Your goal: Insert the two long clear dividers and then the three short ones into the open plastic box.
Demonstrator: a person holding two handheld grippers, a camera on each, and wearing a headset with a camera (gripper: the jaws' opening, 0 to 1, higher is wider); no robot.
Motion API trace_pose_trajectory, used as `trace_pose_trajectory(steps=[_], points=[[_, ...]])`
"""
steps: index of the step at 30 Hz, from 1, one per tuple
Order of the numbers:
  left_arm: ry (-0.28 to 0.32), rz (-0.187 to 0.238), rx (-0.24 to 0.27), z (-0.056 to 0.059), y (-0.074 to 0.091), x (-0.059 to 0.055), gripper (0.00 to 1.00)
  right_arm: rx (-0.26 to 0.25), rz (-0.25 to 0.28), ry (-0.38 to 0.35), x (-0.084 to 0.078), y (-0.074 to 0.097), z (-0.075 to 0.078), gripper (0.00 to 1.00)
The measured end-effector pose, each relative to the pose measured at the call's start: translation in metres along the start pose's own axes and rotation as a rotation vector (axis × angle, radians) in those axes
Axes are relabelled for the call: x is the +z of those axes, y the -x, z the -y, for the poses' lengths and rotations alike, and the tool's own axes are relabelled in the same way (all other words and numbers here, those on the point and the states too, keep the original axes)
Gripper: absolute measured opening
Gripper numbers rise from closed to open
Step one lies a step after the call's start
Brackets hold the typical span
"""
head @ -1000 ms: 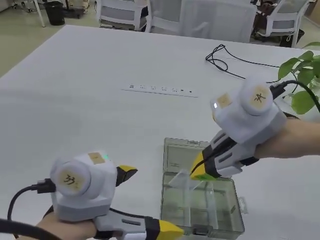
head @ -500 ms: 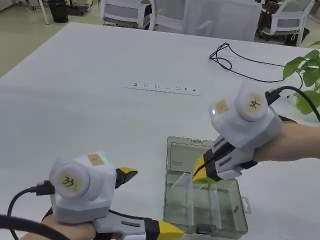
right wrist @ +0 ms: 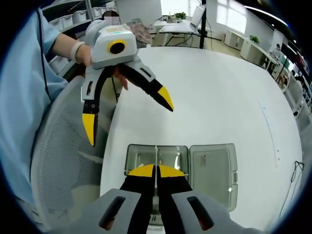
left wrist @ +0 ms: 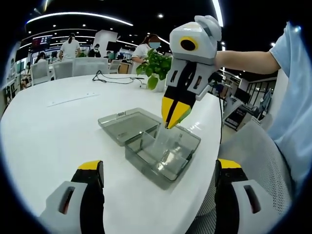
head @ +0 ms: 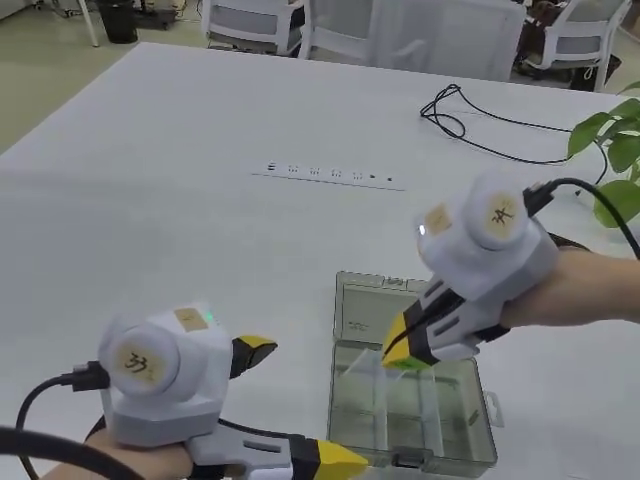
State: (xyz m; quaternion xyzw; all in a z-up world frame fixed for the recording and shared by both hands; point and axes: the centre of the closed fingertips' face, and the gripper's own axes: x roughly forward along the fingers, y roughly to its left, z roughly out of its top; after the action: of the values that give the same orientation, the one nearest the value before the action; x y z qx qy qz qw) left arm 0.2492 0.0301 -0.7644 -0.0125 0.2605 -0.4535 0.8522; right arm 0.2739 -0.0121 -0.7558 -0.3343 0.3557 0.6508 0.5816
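Hovering at 7 o'clock in the head view, the left gripper [head: 308,404] keeps its jaws wide apart and empty, unchanged from half a second ago. At 5 o'clock the right gripper [head: 398,352], jaws pinched on a clear divider [left wrist: 163,139], stays over the open box [head: 333,400]. The see-through sheet stands on edge, slanting down into the box on the bench [head: 200,200].

On the bench [head: 200,200], my right claw [head: 397,352] over the box [head: 336,400], divider [left wrist: 161,139] seemingly dipping in; left claw [head: 305,403] to its left.
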Motion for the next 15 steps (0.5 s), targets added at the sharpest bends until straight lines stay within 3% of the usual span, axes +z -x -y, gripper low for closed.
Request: trace_pose_trajectory(steps=[15], points=[[0.004,-0.001,-0.004,0.0002,-0.0001,-0.0004,0.95,-0.003,-0.016,0.018,0.005,-0.0096,-0.0016,0.02]])
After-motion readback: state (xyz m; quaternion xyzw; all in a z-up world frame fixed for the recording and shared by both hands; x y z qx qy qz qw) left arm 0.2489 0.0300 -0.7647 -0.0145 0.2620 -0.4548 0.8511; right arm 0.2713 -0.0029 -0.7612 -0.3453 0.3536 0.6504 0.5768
